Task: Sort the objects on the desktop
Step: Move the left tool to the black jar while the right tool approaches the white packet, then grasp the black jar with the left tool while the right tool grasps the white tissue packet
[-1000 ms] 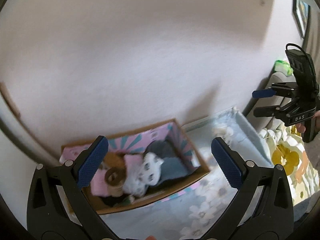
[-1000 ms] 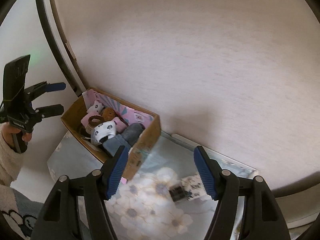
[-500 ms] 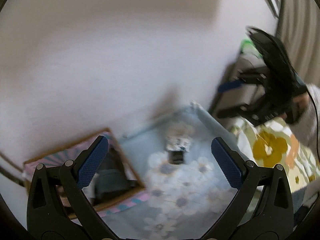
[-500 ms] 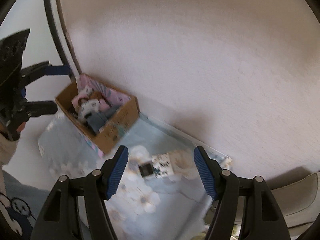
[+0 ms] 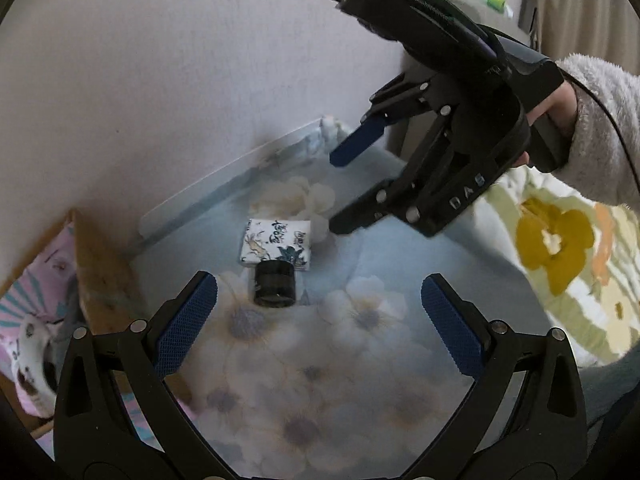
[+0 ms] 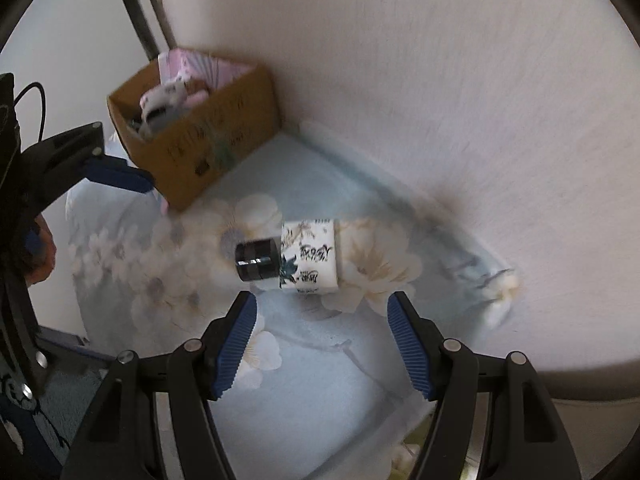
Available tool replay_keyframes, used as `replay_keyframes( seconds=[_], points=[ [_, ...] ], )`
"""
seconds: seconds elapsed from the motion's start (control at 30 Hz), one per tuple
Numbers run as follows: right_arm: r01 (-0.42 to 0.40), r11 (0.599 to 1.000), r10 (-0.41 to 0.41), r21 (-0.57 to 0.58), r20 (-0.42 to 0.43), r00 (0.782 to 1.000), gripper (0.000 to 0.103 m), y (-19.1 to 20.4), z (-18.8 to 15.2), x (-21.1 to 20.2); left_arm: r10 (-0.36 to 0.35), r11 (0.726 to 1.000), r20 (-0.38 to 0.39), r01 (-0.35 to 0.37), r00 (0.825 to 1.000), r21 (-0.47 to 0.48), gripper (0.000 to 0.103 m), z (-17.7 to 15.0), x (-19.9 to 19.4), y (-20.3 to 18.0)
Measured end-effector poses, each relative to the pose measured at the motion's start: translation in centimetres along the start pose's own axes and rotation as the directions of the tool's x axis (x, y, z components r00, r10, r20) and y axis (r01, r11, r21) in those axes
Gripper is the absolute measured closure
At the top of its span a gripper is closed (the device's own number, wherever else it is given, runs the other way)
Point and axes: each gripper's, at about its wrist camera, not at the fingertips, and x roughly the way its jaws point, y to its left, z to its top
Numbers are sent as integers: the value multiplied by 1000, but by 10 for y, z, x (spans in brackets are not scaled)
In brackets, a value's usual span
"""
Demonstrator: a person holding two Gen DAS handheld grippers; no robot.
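A white printed tissue pack [image 5: 277,244] [image 6: 309,255] lies on the blue floral cloth [image 5: 360,380], with a small black jar [image 5: 274,283] [image 6: 257,260] on its side touching it. My left gripper [image 5: 320,324] is open and empty, hovering just short of the jar. My right gripper [image 6: 322,344] is open and empty, just short of the pack; in the left wrist view it [image 5: 340,196] hangs above the pack's right side. A cardboard box [image 6: 200,136] [image 5: 96,276] holding soft items stands at the cloth's left end.
The wall [image 5: 180,80] runs close behind the cloth. A yellow-flowered fabric [image 5: 560,248] lies to the right. A dark frame [image 6: 132,12] stands behind the box. The left gripper shows at the left edge of the right wrist view [image 6: 80,164].
Both grippers have swung away from the box toward the pack and jar and come closer to them. Both stay open. The objects have not moved.
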Motion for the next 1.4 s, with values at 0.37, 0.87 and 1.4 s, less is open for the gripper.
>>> replay_keyframes(
  seconds=[0.37, 0.87, 1.4],
  points=[
    [-41, 996, 39, -79, -28, 999, 39, -4, 6, 58, -27, 988, -71, 16, 997, -153, 24, -12, 58, 33],
    [-124, 989, 123, -84, -21, 992, 39, -7, 18, 68, -20, 991, -103, 6, 994, -131, 40, -16, 75, 34],
    [-108, 993, 109, -49, -2, 994, 60, -14, 26, 76, -22, 988, -125, 3, 992, -152, 71, -15, 79, 43]
  ],
)
